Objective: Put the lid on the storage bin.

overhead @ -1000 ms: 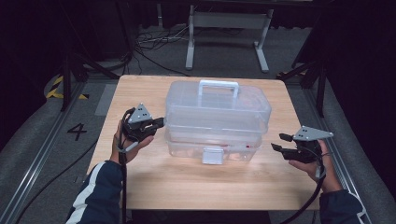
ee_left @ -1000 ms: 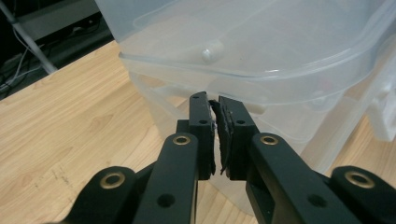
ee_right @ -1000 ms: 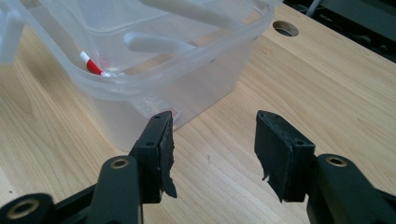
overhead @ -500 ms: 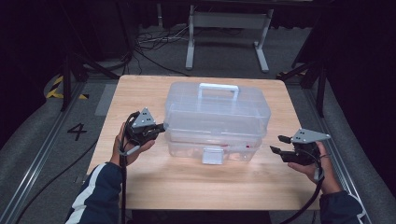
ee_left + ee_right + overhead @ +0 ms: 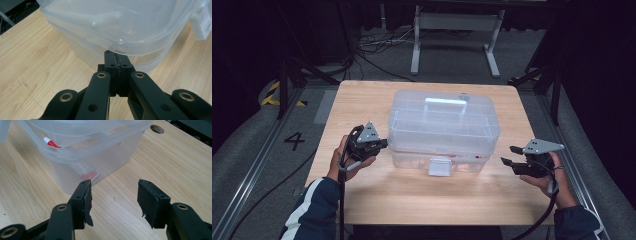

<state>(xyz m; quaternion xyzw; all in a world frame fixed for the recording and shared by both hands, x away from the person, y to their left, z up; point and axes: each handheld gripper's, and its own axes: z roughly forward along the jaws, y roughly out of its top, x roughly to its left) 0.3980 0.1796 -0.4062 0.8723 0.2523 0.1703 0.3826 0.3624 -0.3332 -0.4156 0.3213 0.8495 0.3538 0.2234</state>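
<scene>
A clear plastic storage box with a white handle and a front latch stands in the middle of the wooden table. My left gripper is at the box's left front corner. In the left gripper view my left gripper is shut, pads pressed together with nothing between them, its tip just under the lid rim. My right gripper stays near the box's right front corner. Its jaws stand open over bare wood, a little short of the box.
Inside the box lie a red-capped item and a red-marked packet. A round hole is in the table beyond the box. Metal stand legs and cables lie on the floor behind the table.
The left gripper has shifted slightly toward the table's front and in against the box's left corner. The right gripper has held its place.
</scene>
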